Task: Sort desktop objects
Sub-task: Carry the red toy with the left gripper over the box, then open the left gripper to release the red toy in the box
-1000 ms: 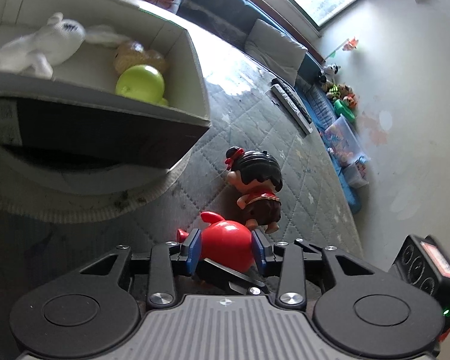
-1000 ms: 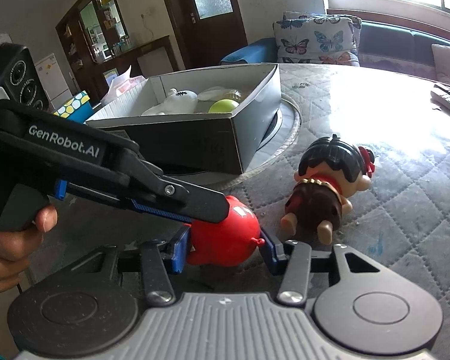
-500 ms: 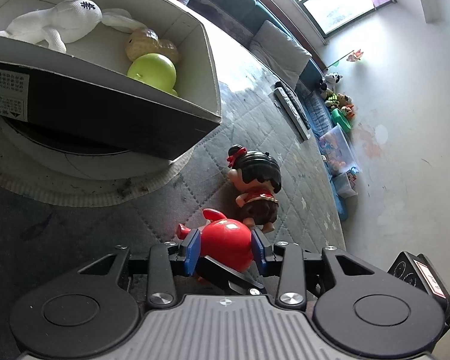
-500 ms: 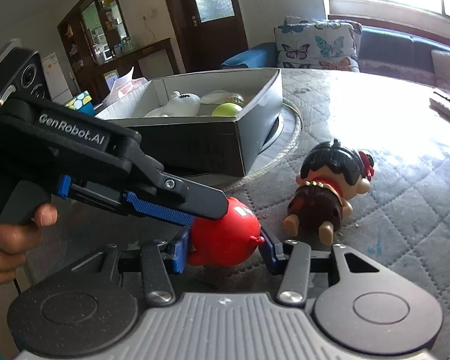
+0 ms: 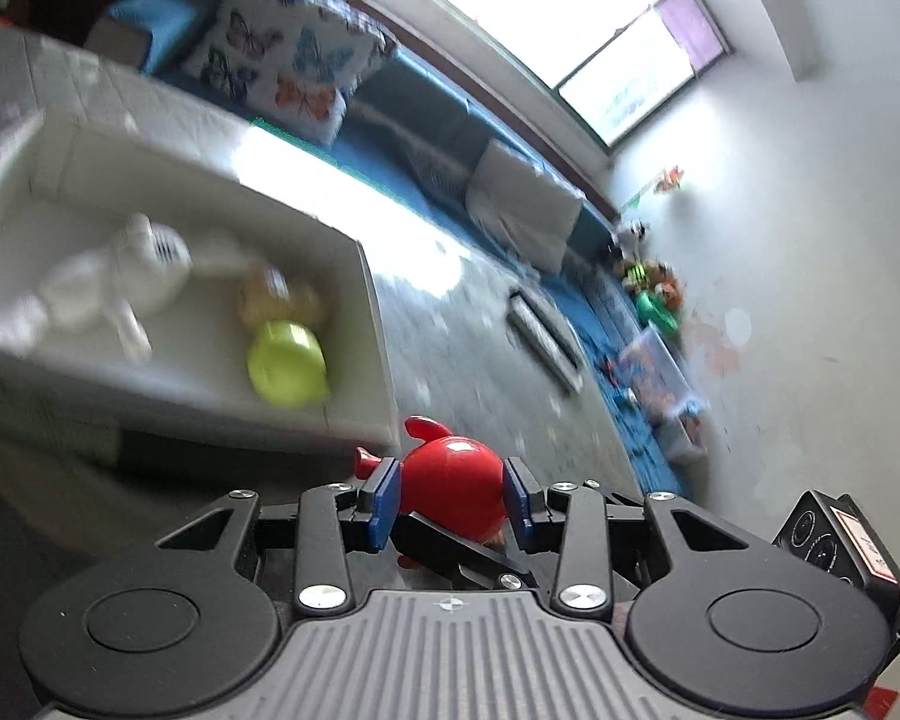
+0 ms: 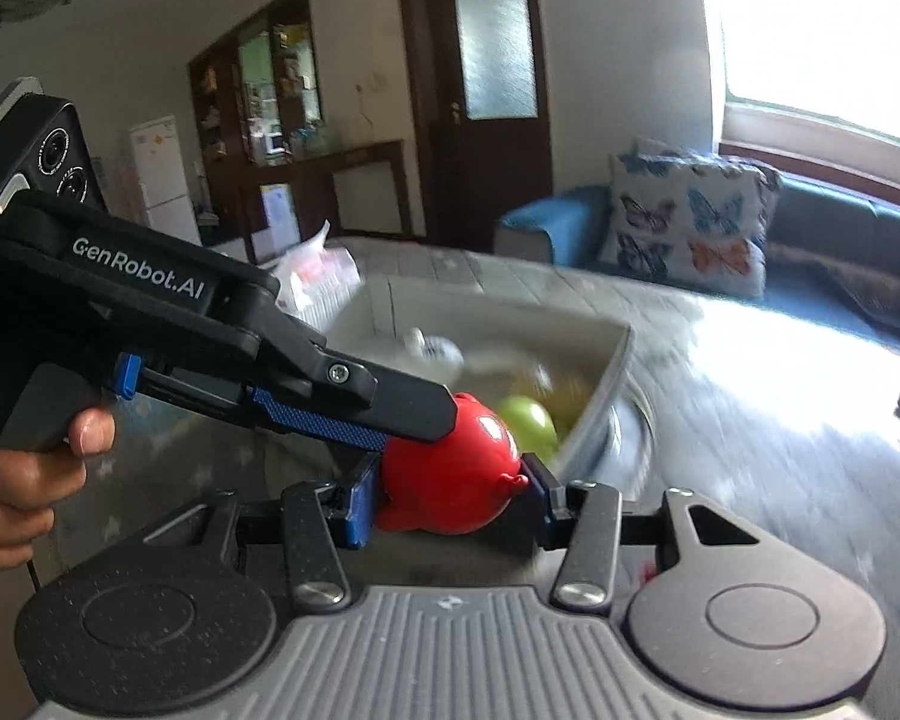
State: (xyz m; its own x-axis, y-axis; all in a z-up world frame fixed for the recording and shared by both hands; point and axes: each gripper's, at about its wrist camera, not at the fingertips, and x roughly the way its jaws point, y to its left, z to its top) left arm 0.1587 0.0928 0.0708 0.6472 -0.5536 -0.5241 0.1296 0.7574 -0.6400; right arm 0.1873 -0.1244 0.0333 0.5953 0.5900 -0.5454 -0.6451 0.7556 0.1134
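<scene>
A glossy red toy (image 5: pixel 453 489) is clamped between both pairs of blue pads. My left gripper (image 5: pixel 450 495) is shut on it from one side, and my right gripper (image 6: pixel 447 489) is shut on it crosswise, where the red toy (image 6: pixel 450 480) shows too. We hold it in the air near the corner of the white cardboard box (image 5: pixel 372 324). The box (image 6: pixel 606 384) holds a white plush rabbit (image 5: pixel 120 282), a green ball (image 5: pixel 285 363) and a tan toy (image 5: pixel 276 300). The left gripper's body (image 6: pixel 168 312) crosses the right wrist view.
The quilted grey tabletop (image 5: pixel 474 360) carries a remote control (image 5: pixel 543 339) at its far side. A blue sofa with a butterfly pillow (image 6: pixel 690 222) stands behind the table. The doll with black hair is out of view.
Both grippers have lifted the red toy off the table and carried it up toward the box corner. The doll has dropped out of both views. The views are motion-blurred.
</scene>
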